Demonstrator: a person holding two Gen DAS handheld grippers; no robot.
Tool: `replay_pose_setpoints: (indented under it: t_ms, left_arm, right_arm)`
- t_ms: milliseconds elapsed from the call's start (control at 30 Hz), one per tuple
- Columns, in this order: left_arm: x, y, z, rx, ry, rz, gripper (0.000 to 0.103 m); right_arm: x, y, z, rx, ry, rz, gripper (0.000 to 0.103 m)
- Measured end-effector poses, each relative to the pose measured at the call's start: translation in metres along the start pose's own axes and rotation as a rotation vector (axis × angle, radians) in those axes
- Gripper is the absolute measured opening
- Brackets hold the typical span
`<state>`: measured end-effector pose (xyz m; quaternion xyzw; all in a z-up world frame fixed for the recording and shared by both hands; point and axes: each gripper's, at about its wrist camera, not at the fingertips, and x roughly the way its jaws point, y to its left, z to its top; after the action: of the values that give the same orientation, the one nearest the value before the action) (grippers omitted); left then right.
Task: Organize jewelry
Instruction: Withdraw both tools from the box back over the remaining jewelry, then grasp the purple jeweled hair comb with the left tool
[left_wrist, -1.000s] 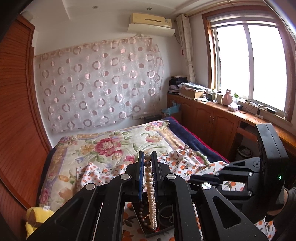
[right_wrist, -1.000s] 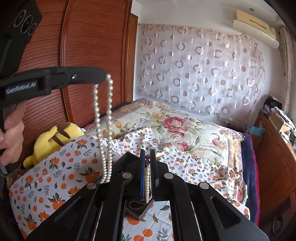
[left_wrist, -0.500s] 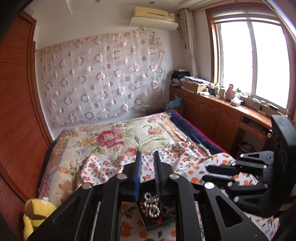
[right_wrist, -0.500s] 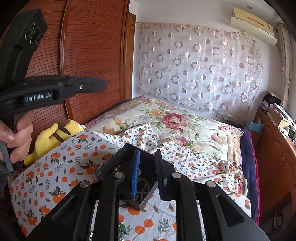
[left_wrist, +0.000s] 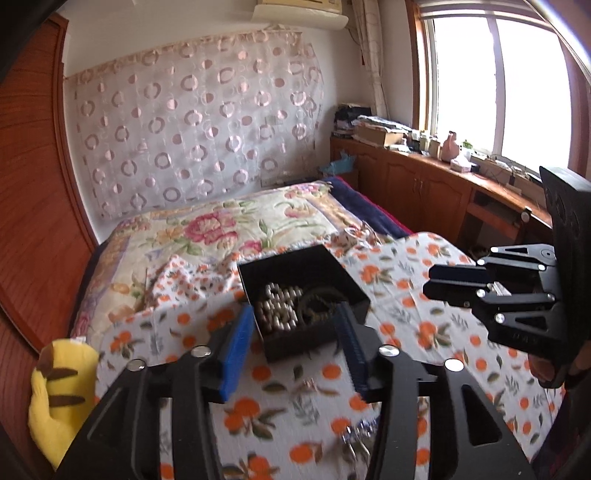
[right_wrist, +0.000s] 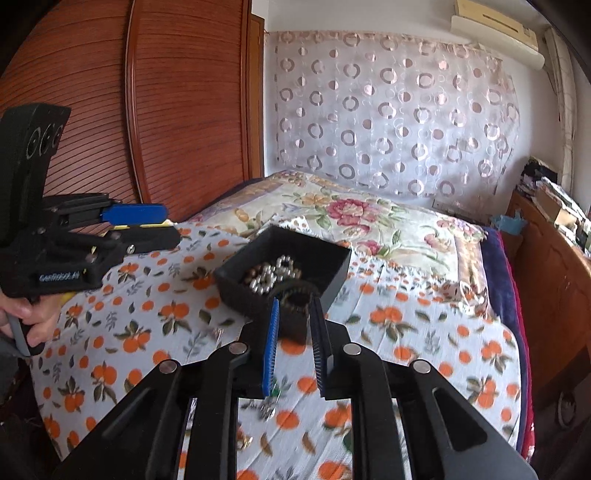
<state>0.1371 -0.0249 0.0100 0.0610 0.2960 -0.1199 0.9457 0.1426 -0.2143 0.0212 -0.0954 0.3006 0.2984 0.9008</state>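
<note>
Opening left fingers (left_wrist: 291, 339) empty above pearl-filled black box (left_wrist: 295, 266), right fingers (right_wrist: 295, 332) narrowly apart, empty.

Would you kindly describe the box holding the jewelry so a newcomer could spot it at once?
Start at the bed, whose near half is covered by a white cloth printed with oranges. On that cloth sits a small black square box, open-topped. Unlike anything nearby, it holds a heap of pale pearl beads beside a dark beaded loop.

Daylight was admitted through the window (left_wrist: 495, 85), which was blown out to white. Both views were bent strongly at the edges, with dark corners. The orange-print cloth (right_wrist: 406, 332) was smeared by motion blur.
</note>
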Motion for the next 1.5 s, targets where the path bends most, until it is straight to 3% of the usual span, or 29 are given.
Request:
replay_pose_setpoints:
  t_ms: [133, 267, 533, 933, 1500]
  left_arm:
    - [-0.002, -0.005, -0.018, -0.005, 0.030, -0.014, 0.061]
    - [-0.001, -0.011, -0.035, -0.006, 0.063, -0.036, 0.074]
    - [0.010, -0.027, -0.065, 0.014, 0.143, -0.080, 0.083]
    - [0.036, -0.049, -0.089, 0.035, 0.250, -0.114, 0.085]
    - [0.053, -0.058, -0.090, 0.032, 0.287, -0.123, 0.085]
  right_arm:
    - [0.003, 0.002, -0.016, 0.006, 0.029, -0.001, 0.019]
    - [0.013, 0.001, -0.035, 0.017, 0.074, -0.003, 0.030]
    - [0.034, 0.001, -0.065, 0.013, 0.169, 0.002, 0.030]
    - [0.047, 0.001, -0.079, -0.012, 0.219, -0.014, 0.030]
    - [0.049, -0.006, -0.078, 0.027, 0.221, -0.011, 0.030]
